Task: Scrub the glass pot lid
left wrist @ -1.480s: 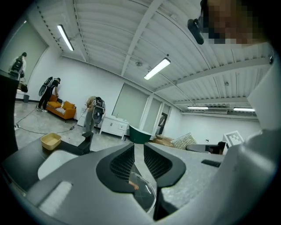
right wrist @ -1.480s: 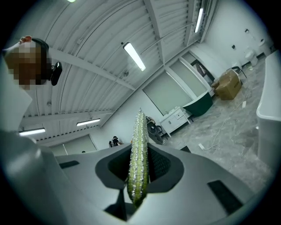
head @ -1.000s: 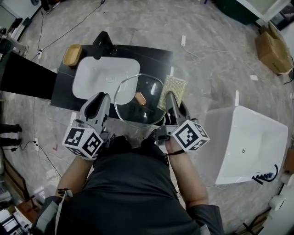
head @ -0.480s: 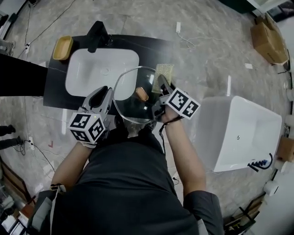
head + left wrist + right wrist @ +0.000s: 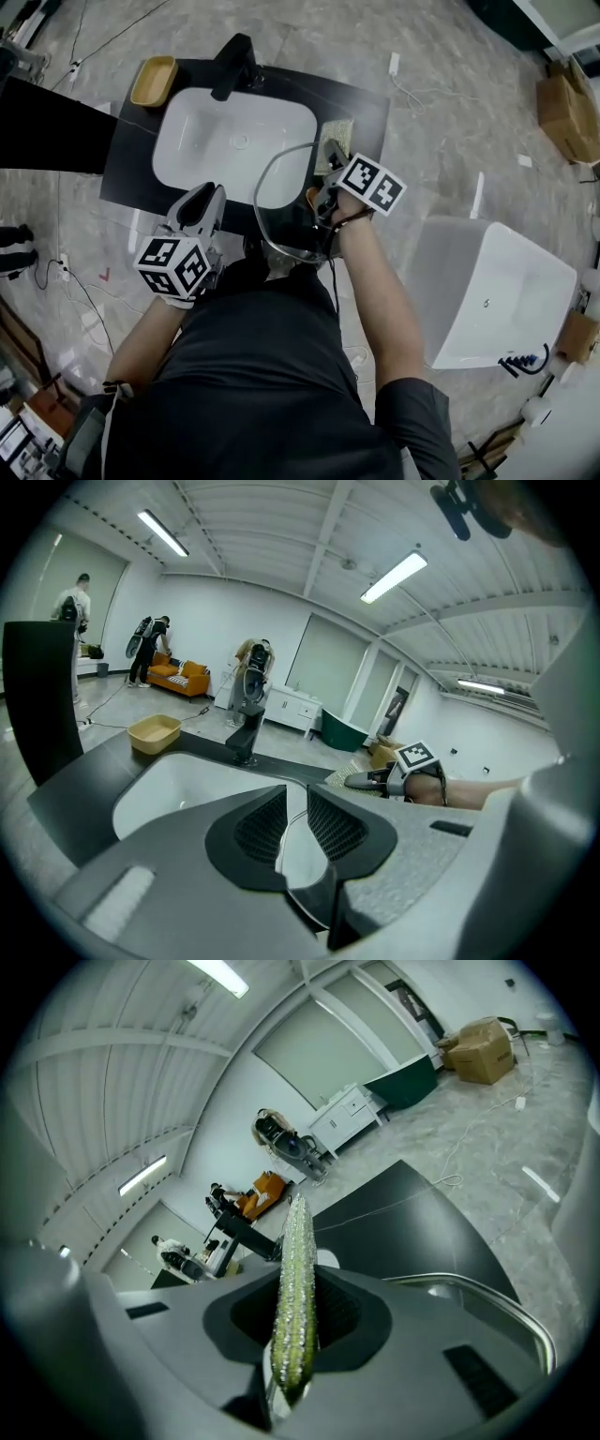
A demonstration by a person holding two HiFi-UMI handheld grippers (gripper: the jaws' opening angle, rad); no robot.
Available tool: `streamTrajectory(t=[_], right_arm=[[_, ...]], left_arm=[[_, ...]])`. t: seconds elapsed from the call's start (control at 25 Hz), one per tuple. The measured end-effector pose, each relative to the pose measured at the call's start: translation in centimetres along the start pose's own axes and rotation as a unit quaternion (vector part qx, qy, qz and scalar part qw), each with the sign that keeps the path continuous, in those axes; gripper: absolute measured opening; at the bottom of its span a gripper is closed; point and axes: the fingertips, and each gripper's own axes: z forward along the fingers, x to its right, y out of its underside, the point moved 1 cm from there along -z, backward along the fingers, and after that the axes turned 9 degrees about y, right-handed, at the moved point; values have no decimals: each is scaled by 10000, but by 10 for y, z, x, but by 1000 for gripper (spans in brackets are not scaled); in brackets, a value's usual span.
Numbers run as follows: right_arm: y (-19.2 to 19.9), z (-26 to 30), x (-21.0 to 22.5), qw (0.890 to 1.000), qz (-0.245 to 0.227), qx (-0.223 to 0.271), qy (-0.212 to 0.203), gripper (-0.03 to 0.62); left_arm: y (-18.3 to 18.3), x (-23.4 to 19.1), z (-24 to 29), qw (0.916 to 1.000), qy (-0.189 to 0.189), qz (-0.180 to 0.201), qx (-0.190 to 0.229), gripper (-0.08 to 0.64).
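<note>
Forward goes the right gripper [image 5: 330, 155]: a second ago it was close to the person's body, and now it is at the far right edge of the lid [image 5: 286, 220]. The sponge [image 5: 342, 131], which lay flat on the counter [image 5: 127, 173] then, now stands edge-on in this gripper's jaws, pinched tight.

One white tub [image 5: 497, 291] stands on the floor to the right, apart from the counter. There is one black counter, with one white sink [image 5: 216, 141] set in it. One glass lid hangs tilted over the sink's right edge and the counter's front, reaching back towards the person. Its single brown knob [image 5: 312, 197] sits just beside the right gripper. One cardboard box [image 5: 567, 108] lies on the floor at the far right.

Two grippers are in use. The left gripper [image 5: 211, 192] is at the lid's left side. Its jaws are nearly together, with the thin rim running between them. There is one sponge, green and glittery. One yellow tray [image 5: 153, 82] rests on the counter's far left corner. One black faucet [image 5: 234, 64] stands behind the sink.
</note>
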Motion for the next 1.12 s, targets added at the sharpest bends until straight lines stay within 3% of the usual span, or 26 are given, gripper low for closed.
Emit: streamTrajectory(t=[0.16, 0.32, 0.68, 1.12], right_arm=[[19, 25, -14, 9972, -241, -674, -197, 54], [32, 35, -12, 9946, -350, -967, -154, 54], [37, 27, 12, 9938, -284, -1075, 45, 54], [24, -5, 79, 9965, 90, -732, 386, 54]], left_arm=[[-1, -10, -7, 9999, -158, -61, 28, 71], [4, -11, -9, 9996, -231, -166, 9, 71], [8, 3, 3, 9998, -76, -183, -72, 71], [13, 29, 31, 9992, 282, -94, -271, 71]])
